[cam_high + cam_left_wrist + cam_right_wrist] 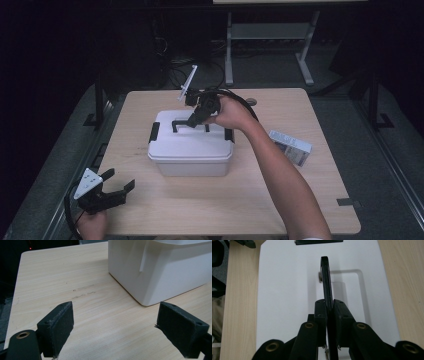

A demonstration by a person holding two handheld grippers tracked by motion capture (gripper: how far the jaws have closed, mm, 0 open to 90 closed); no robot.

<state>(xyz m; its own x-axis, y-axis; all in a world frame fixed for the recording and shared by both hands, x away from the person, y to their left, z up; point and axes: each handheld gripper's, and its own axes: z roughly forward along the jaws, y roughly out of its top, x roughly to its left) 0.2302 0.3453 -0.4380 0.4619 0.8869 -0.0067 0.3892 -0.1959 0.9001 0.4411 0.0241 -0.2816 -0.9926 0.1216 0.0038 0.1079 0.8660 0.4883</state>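
A white lidded storage box [191, 150] stands mid-table, with black side latches and a black carry handle [182, 123] on its lid. My right gripper [194, 119] reaches over the lid from the far side and is shut on that handle. In the right gripper view the raised handle [326, 280] stands edge-on between the closed jaws, above the white lid [284, 290]. My left gripper [117, 185] rests open at the table's near left corner, holding nothing. In the left gripper view the box wall [160, 272] rises ahead to the right, well beyond the spread pads [61, 322].
A small white and blue carton [290, 147] lies on the table right of the box. A small round dark object [251, 102] sits near the far edge. Bare light wood [215, 205] spans the near side. A table frame stands behind on the floor.
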